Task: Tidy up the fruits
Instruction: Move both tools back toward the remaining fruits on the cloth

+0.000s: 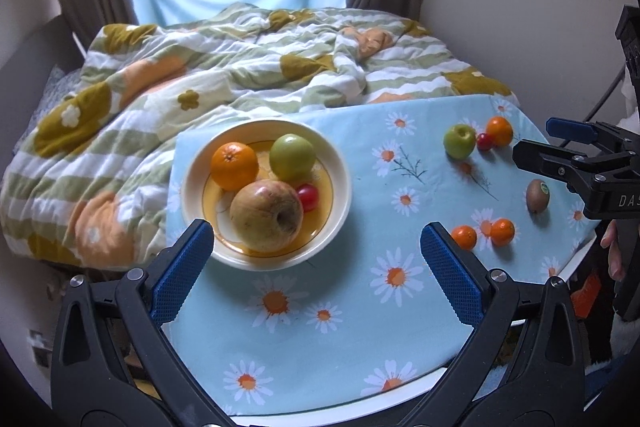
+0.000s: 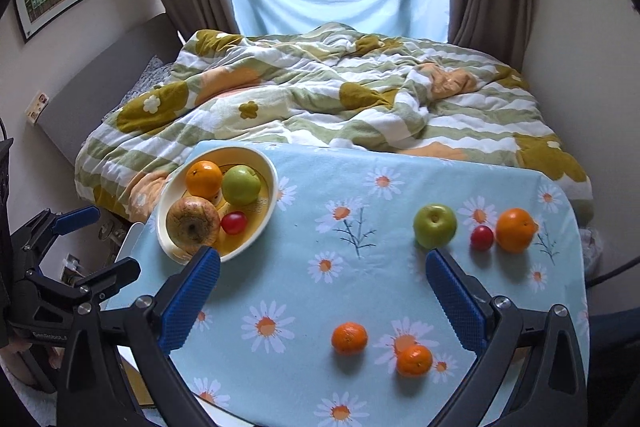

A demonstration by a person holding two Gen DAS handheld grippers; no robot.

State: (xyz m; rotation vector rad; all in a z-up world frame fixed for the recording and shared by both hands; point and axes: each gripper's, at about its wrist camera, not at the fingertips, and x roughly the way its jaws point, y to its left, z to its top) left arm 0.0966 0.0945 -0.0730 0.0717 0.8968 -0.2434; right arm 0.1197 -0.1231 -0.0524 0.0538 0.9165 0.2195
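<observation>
On table, both grippers, left (image 1: 316, 259) and right (image 2: 322, 289), gape wide, holding nothing; round oranges (image 2: 349, 337) could roll off edge if nudged, bowl (image 1: 340, 163) already crowded

A bowl (image 1: 192, 187) sits on the table (image 1: 340, 327) at centre left of the left wrist frame. In it lie 4 fruits: an orange (image 1: 234, 165) upper left, an apple (image 1: 292, 157) upper right, a big apple (image 1: 266, 215) in front, a tomato (image 1: 308, 197) to its right. At upper right, on the table, stand another apple (image 1: 459, 141), tomato (image 1: 484, 141) and orange (image 1: 499, 131) in a row. Below them lies a kiwi (image 1: 537, 195), with 2 mandarins (image 1: 465, 237) (image 1: 502, 231) lower left of it. A bed (image 1: 240, 67) lies behind the table.
</observation>
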